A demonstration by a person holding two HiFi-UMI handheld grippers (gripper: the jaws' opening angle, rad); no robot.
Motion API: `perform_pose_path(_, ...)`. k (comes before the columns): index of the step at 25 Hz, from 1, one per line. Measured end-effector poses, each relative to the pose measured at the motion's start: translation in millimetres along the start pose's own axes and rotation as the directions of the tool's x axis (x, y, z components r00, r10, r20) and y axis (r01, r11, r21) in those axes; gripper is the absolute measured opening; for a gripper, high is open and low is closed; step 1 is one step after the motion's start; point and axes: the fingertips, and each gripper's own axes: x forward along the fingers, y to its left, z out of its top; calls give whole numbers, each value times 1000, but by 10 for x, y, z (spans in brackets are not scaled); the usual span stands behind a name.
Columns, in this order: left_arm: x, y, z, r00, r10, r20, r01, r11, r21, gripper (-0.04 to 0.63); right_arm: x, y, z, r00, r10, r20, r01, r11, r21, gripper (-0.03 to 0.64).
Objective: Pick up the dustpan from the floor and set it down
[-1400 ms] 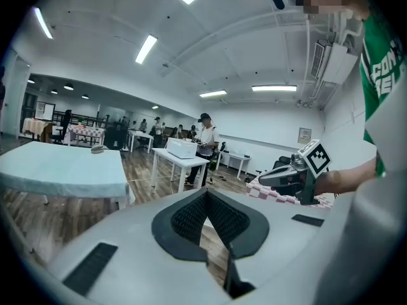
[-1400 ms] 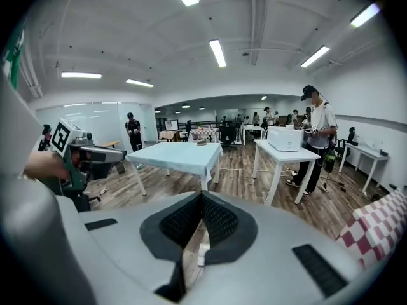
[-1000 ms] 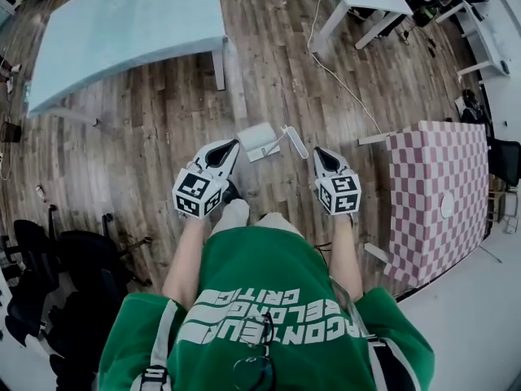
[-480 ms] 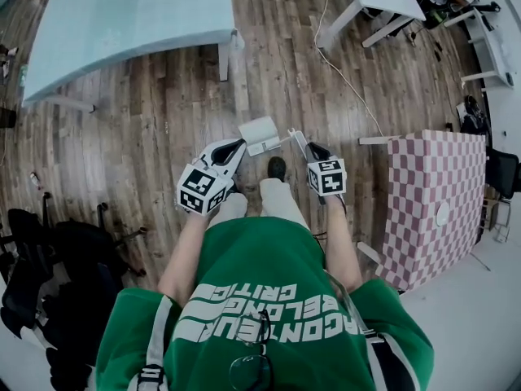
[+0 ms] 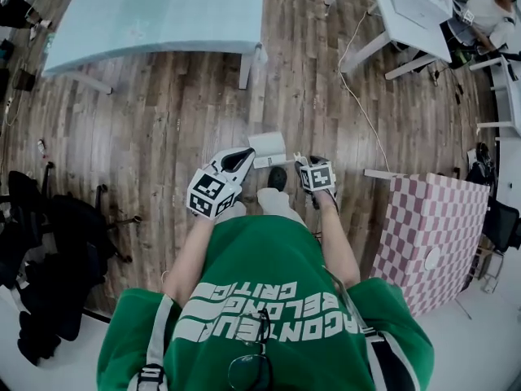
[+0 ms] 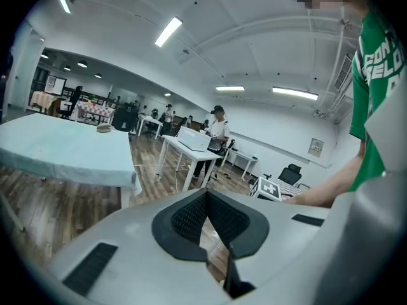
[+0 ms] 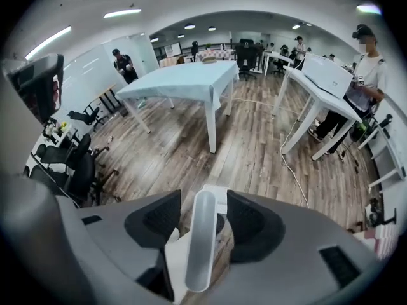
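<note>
The white dustpan [image 5: 267, 148] lies on the wooden floor in front of the person's feet in the head view. Its handle [image 7: 202, 234] runs back between the jaws of my right gripper [image 5: 305, 163], which points steeply down at it. Those jaws are opening, and a gap shows on each side of the handle, so the pads [image 7: 249, 218] do not press it. The right gripper [image 7: 202, 216] looks over the pan [image 7: 219, 192] at the floor. My left gripper [image 5: 236, 157] hovers just left of the pan, jaws together and empty [image 6: 205, 196].
A light blue table [image 5: 155, 10] stands ahead on the left and a white table [image 5: 407, 6] ahead on the right. A cable [image 5: 358, 96] trails across the floor. A pink checkered table [image 5: 431, 226] is close on the right, black chairs [image 5: 49, 235] on the left. A person's shoe [image 5: 278, 177] is beside the pan.
My right gripper has sunk toward the floor and tipped down along the dustpan's handle. The left gripper drifted a little forward and down.
</note>
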Motion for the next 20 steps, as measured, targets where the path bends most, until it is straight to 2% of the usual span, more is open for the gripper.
perform_pose_path(8,196,7,43,998,55,-23,-54,998,9,-8,550,-56,-146,987,47,-156,-54,998,-39,215)
perform_pose_path(11,203,10,8,996,72,-45,-71,997,11,-8,691,-111,-267,973,14,-232,-30,997,-66,215)
perform_pose_path(16,183,61,-39,992,110,-66,-110,994,3,-8,858,-99,-264,961,36,-273,-56,996,-65,215)
perform_pose_path(20,161,94,-86,988,134,-75,-135,991,-9,-8,933,-133,-249,948,23,-319,-42,998,-54,215)
